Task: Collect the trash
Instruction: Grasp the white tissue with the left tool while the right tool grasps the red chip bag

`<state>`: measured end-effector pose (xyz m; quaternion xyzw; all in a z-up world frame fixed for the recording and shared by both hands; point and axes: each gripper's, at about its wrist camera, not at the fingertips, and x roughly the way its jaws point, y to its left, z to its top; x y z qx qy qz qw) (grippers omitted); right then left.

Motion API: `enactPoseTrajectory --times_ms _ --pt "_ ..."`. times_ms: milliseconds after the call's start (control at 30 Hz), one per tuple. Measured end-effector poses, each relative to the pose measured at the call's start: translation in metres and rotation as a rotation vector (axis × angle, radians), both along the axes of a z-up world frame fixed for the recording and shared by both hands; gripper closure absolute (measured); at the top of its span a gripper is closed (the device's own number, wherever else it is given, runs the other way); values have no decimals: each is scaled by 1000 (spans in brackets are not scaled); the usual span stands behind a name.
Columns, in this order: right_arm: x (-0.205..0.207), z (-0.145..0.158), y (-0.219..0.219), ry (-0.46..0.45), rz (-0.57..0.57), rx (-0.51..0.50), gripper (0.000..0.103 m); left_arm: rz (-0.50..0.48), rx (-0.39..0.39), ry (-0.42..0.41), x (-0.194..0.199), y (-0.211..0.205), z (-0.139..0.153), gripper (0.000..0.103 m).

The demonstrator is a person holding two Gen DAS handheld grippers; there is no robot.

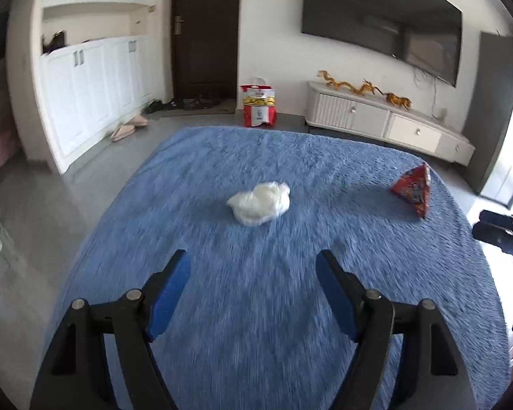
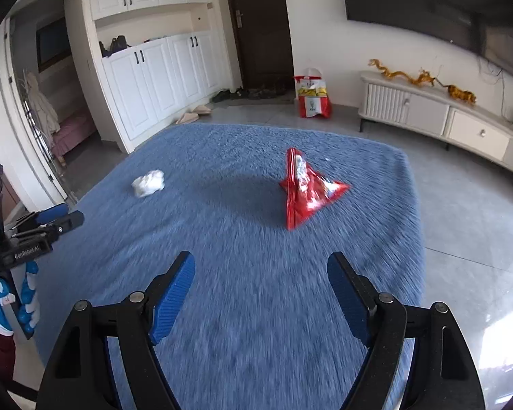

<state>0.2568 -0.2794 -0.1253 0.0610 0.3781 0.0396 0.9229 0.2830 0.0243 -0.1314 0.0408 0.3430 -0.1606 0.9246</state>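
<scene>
A crumpled white plastic wad (image 1: 258, 204) lies mid-way on the blue shaggy rug (image 1: 222, 307). My left gripper (image 1: 253, 266) is open and empty, above the rug, short of the wad. A red snack wrapper (image 1: 413, 189) lies at the rug's right side. In the right wrist view the wrapper (image 2: 306, 191) lies ahead of my right gripper (image 2: 261, 268), which is open and empty above the rug (image 2: 256, 324). The wad (image 2: 148, 182) is to the left there. The left gripper (image 2: 56, 218) also shows at the left edge of that view.
A red and yellow shopping bag (image 1: 259, 106) stands on the grey floor by the dark door (image 1: 205, 30). A low white TV cabinet (image 1: 386, 121) runs along the right wall. White cupboards (image 1: 95, 85) and several shoes (image 1: 130, 128) are at the left.
</scene>
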Motion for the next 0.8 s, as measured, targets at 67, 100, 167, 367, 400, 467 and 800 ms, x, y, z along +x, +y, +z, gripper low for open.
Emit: enactPoseTrajectory --times_ms 67,100,167,367,400,467,800 --pt "23 -7 -2 4 -5 -9 24 -22 24 -9 24 -13 -5 29" --pt "37 -12 -5 8 -12 -14 24 -26 30 -10 32 -15 -7 29" --pt "55 -17 -10 17 -35 -20 23 -18 57 -9 54 -27 -14 29" --pt "94 -35 -34 45 -121 1 23 6 71 38 100 -41 -30 29" --pt "98 -38 -38 49 -130 12 23 6 72 44 103 -42 -32 29" --pt "103 -41 -44 54 -141 36 23 6 79 69 111 -45 -38 29" --pt "98 -46 -42 50 -107 82 68 -25 67 97 102 -42 -41 74"
